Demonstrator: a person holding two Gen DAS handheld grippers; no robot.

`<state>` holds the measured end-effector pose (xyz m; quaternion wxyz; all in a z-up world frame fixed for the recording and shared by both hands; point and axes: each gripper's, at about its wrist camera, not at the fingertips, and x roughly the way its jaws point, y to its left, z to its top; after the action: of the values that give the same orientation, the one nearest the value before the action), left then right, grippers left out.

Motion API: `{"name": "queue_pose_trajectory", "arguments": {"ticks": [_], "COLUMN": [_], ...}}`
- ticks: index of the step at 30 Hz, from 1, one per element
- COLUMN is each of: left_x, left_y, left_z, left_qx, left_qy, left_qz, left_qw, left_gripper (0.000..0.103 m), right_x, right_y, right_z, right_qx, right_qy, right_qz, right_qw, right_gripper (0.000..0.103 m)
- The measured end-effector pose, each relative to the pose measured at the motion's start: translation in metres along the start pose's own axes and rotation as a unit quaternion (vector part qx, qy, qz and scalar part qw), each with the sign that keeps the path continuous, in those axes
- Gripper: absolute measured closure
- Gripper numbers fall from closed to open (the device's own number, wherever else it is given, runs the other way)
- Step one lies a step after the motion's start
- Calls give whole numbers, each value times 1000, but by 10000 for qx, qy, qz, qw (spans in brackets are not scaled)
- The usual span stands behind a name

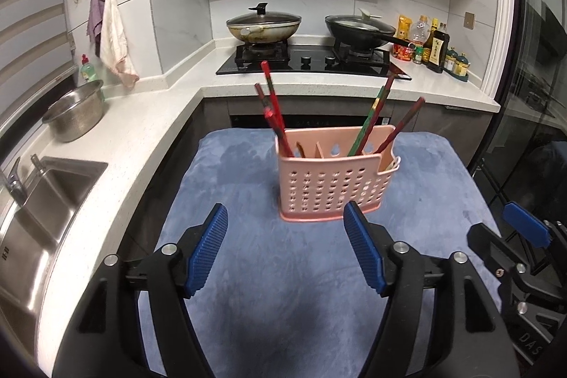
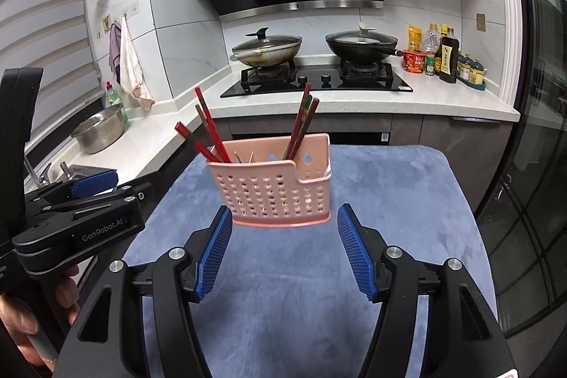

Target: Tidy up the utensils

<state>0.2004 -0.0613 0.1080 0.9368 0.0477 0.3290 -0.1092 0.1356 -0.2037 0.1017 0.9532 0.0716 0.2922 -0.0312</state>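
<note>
Here, a pink perforated utensil holder (image 1: 335, 186) stands upright on a blue cloth (image 1: 283, 271) spread over a surface near the white counter (image 1: 141, 130). Dividers split the holder into compartments. The left-hand compartment holds a bunch of red chopsticks (image 1: 274, 116) leaning left; toward the right end, more dark red and greenish chopsticks (image 1: 375, 119) lean right. In the right wrist view a few thin sticks show in a middle compartment, too small to identify.

The left gripper (image 1: 285, 250) hangs over the cloth just short of the holder, its jaws released, blue pads spread apart with nothing between them. The right gripper (image 2: 283, 248) is likewise released, its jaws standing wide on either side of the holder's lower front, apart from it.

On the counter, a steel colander (image 1: 74, 112) sits beside the sink (image 1: 42, 201). On the stove (image 1: 312, 59) are two lidded pans, their contents unclear. Bottles and jars (image 1: 428, 45) cluster to the right of the stove.
</note>
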Motion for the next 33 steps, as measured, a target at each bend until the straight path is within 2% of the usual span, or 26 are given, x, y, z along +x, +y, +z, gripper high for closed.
{"name": "queue_pose_trajectory", "arguments": {"ticks": [5, 13, 18, 20, 26, 29, 33], "left_x": [-7, -14, -15, -14, -10, -8, -5], "left_y": [1, 2, 2, 2, 7, 10, 13], "left_z": [-12, -22, -30, -32, -37, -40, -43], "left_qx": [6, -34, -42, -46, -113, -119, -114], "left_qy": [-70, -100, -60, -40, 32, 83, 120], "left_qz": [205, 295, 314, 329, 383, 371, 452], "left_qw": [9998, 9995, 9995, 9994, 9992, 9992, 9988], "left_gripper": [27, 19, 15, 14, 10, 10, 9], "right_x": [-7, -10, -13, -12, -13, -12, -11], "right_y": [1, 3, 3, 2, -2, -3, -8], "right_z": [-10, -25, -33, -34, -35, -35, -36], "right_qx": [64, 60, 32, 63, 91, 49, 57], "right_qy": [71, 187, 174, 219, 189, 186, 158], "right_qz": [-49, -185, -292, -306, -460, -552, -641], "right_qw": [9999, 9996, 9994, 9993, 9987, 9983, 9978], "right_gripper": [39, 39, 29, 19, 16, 6, 6]}}
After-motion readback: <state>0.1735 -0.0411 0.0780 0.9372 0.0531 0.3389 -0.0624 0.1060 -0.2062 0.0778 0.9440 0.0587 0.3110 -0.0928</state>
